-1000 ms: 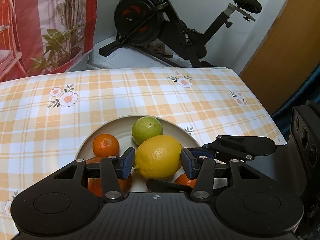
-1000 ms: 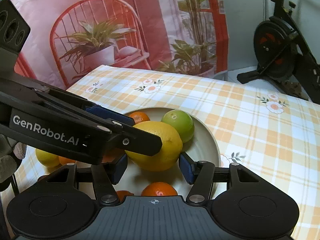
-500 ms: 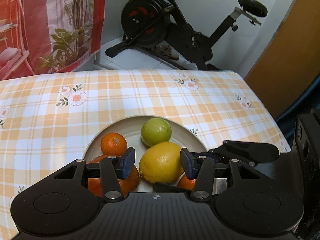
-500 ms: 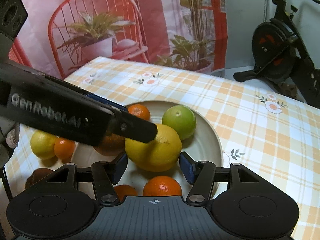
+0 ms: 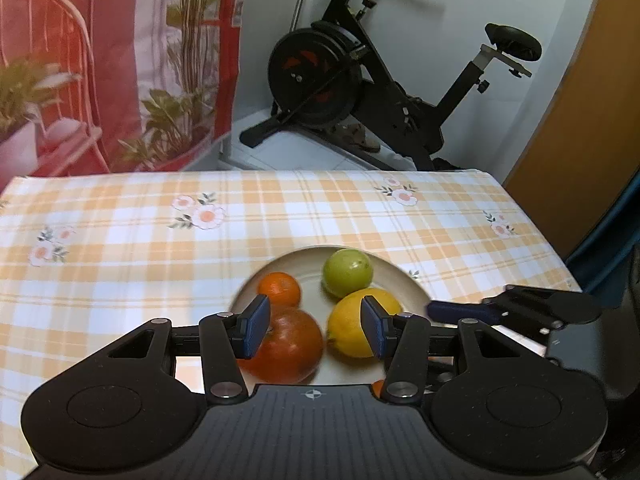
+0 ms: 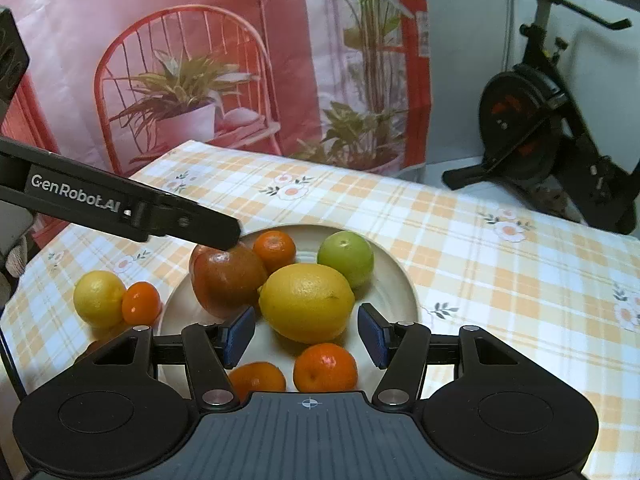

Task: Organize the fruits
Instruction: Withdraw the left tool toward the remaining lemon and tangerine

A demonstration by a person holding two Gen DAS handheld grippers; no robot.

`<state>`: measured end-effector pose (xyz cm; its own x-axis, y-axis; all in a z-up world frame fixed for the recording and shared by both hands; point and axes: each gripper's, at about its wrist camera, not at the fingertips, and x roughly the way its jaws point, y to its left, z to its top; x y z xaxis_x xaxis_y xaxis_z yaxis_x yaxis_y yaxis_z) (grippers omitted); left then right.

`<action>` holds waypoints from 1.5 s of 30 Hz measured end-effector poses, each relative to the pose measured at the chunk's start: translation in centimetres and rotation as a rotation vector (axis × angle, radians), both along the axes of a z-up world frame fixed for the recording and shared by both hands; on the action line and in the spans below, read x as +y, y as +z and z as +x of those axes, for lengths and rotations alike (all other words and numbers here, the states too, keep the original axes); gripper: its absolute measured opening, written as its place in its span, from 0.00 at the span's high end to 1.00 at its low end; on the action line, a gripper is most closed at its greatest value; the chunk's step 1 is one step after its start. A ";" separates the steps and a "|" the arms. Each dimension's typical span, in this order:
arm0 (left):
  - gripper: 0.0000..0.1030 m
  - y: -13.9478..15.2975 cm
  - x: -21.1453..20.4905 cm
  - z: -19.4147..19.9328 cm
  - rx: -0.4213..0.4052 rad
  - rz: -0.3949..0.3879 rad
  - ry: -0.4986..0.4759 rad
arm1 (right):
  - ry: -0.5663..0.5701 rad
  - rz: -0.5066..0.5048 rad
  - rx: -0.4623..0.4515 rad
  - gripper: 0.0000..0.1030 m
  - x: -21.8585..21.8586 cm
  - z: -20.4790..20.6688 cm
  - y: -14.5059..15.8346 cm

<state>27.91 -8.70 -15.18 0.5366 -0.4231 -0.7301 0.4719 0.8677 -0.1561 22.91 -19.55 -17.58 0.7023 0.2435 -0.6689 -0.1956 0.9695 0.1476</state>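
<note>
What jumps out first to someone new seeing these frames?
The plate of fruit mid-table: a big lemon in the middle, a green lime behind it, a red apple to its left, small oranges around. Behind, a pink printed backdrop and a black exercise bike.

Left gripper point(image 5: 314, 330) and right gripper point(image 6: 307, 334) angled downward, fingers apart, empty.

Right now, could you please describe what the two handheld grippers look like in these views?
Both are matte black plastic. The left gripper and right gripper each have a ribbed body bearing a small crosshair mark, two rounded lobes with circular recesses, silver pivot screws, and linkage fingers tipped with blue pads. Seen from the right wrist view, the left one carries white "GenRobot.AI" lettering. No cables or sleeves are visible.
</note>
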 end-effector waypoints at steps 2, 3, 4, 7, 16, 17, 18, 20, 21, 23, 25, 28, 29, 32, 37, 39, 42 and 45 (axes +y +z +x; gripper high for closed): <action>0.49 0.4 0.5 -0.5 -0.022 0.011 -0.002 | -0.019 0.002 -0.011 0.48 -0.1 -0.7 0.2; 0.49 0.6 0.7 -0.8 -0.034 0.016 -0.002 | -0.030 0.006 -0.018 0.48 -0.1 -1.1 0.4; 0.49 0.8 0.9 -1.0 -0.044 0.020 -0.003 | -0.039 0.009 -0.024 0.48 -0.1 -1.5 0.5; 0.49 1.4 1.6 -1.9 -0.074 0.024 -0.001 | -0.060 0.019 -0.035 0.48 0.0 -2.5 0.6; 0.49 2.1 3.8 -4.4 -0.139 0.039 0.030 | -0.086 0.030 -0.079 0.48 1.3 -5.1 1.2; 0.49 2.1 4.2 -4.7 -0.144 0.040 0.034 | -0.089 0.030 -0.087 0.48 1.5 -5.4 1.3; 0.49 2.1 4.4 -4.8 -0.148 0.041 0.038 | -0.092 0.032 -0.093 0.48 1.7 -5.7 1.4; 0.49 2.1 5.0 -5.2 -0.155 0.040 0.045 | -0.098 0.038 -0.099 0.48 1.8 -6.2 1.4; 0.49 2.2 5.2 -5.4 -0.159 0.038 0.049 | -0.102 0.041 -0.101 0.48 1.9 -6.5 1.4; 0.49 2.2 5.8 -5.7 -0.163 0.033 0.057 | -0.108 0.041 -0.105 0.48 2.0 -6.8 1.5; 0.49 2.2 6.3 -6.0 -0.163 0.028 0.063 | -0.113 0.040 -0.105 0.48 2.2 -7.1 1.5; 0.49 2.1 7.1 -6.4 -0.166 0.021 0.070 | -0.124 0.042 -0.105 0.48 2.4 -7.3 1.5; 0.49 2.1 7.3 -6.6 -0.168 0.020 0.072 | -0.128 0.045 -0.106 0.48 2.5 -7.4 1.5; 0.49 2.0 8.0 -7.0 -0.171 0.020 0.074 | -0.131 0.048 -0.109 0.48 2.7 -7.7 1.6; 0.49 1.9 9.3 -7.4 -0.176 0.015 0.081 | -0.129 0.048 -0.112 0.48 3.5 -8.0 1.7; 0.49 1.9 9.6 -7.5 -0.180 0.014 0.083 | -0.127 0.046 -0.113 0.48 3.9 -8.1 1.8; 0.49 1.8 10.0 -7.9 -0.191 0.019 0.080 | -0.124 0.041 -0.116 0.48 4.2 -8.3 1.9; 0.49 1.6 10.5 -8.2 -0.192 0.015 0.082 | -0.124 0.039 -0.113 0.48 4.5 -8.4 1.9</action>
<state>19.72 1.83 -13.55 0.6985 -0.3619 -0.6173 0.4192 0.9061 -0.0569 14.52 -15.04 -15.72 0.7988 0.1744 -0.5758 -0.0918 0.9812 0.1699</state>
